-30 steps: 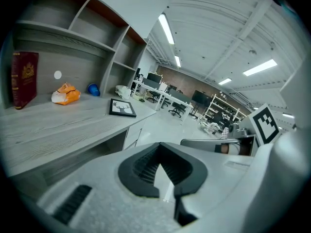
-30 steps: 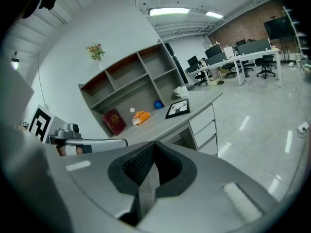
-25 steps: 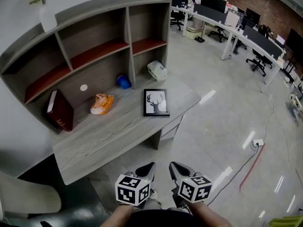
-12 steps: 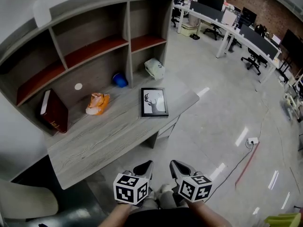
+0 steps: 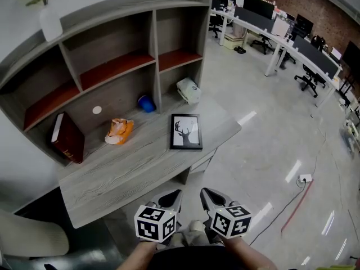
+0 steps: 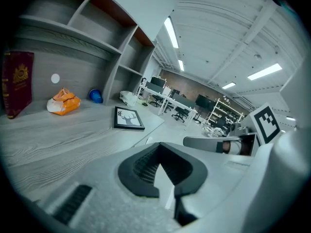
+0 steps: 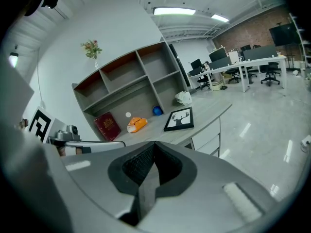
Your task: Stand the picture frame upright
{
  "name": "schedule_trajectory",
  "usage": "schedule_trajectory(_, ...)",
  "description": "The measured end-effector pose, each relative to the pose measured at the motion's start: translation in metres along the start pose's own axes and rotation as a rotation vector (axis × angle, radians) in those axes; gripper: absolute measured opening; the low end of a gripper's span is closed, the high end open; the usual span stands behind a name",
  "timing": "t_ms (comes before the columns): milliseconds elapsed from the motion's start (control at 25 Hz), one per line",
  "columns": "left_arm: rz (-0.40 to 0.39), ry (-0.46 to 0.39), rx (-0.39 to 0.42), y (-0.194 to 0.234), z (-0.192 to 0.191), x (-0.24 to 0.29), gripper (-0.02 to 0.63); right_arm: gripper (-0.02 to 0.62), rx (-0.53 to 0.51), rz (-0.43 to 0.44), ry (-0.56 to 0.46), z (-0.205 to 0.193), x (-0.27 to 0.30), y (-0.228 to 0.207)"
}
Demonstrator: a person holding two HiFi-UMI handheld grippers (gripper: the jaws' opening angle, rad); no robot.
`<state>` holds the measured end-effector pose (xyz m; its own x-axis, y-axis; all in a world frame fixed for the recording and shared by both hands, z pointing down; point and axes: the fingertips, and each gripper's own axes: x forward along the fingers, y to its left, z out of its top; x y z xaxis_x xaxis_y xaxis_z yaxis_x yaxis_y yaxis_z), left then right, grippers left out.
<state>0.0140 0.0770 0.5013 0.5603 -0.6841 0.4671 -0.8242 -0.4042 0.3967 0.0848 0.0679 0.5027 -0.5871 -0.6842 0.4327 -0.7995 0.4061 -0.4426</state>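
Note:
A black picture frame (image 5: 185,131) with a deer print lies flat on the grey wooden desk (image 5: 129,167), near its right end. It also shows in the left gripper view as the picture frame (image 6: 128,118) and in the right gripper view as the picture frame (image 7: 180,119). My left gripper (image 5: 171,198) and right gripper (image 5: 209,196) hang side by side well in front of the desk, over the floor. Both are shut with nothing between the jaws.
A dark red book (image 5: 67,137) leans in the shelf unit, with an orange bag (image 5: 120,130), a blue ball (image 5: 147,103) and a white bundle (image 5: 188,89) further right. A vase (image 5: 49,22) stands on top. Office desks and chairs (image 5: 306,72) fill the far right.
The head view has shifted slightly, so the desk and frame sit a little lower and further right in the picture. Both grippers stay shut in the same place.

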Motion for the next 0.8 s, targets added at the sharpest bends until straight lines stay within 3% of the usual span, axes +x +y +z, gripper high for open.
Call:
schedule_trajectory(520,0.033,0.001,0.03,-0.005,0.038,0.059,-0.005,-0.002,-0.043,0.043,0.012,0.042,0.029,-0.045)
schedule_trajectory(800,0.065,0.019,0.02,-0.007,0.039,0.082,-0.005,-0.002,-0.042,0.069,0.031,0.05,0.034,-0.065)
